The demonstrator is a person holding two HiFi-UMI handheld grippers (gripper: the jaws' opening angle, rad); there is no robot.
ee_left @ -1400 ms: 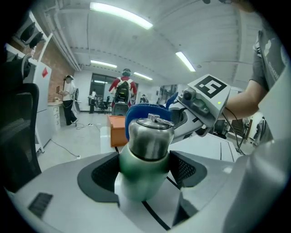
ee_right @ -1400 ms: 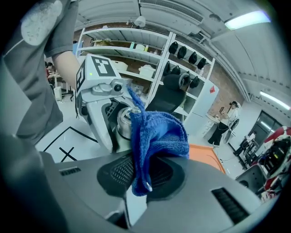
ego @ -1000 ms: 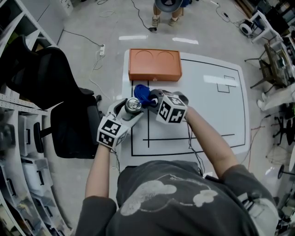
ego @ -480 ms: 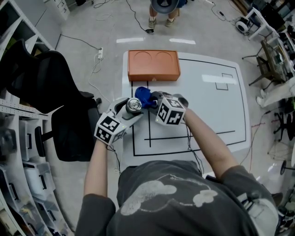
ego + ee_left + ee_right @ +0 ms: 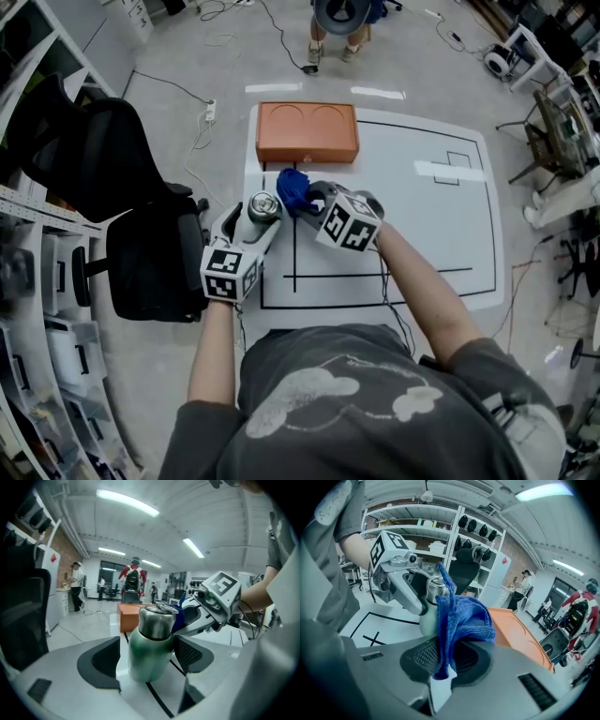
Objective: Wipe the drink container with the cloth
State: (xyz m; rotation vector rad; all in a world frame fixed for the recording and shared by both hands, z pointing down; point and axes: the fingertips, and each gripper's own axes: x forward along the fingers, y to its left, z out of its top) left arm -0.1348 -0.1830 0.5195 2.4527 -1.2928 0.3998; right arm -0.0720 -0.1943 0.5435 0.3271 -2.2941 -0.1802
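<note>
Right hand-held gripper pinches cloth; overhead hides grip.

1. We find no word, number or brand legible in any view.
2. Left-hand marker cube: black-and-white square code patterns, no letters.
3. Right-hand marker cube: the same sort of square patterns.
4. White cabinet: small red diamond sticker, its print too small for us to read.
5. Table: a black cross mark beside ruled black lines.
</note>
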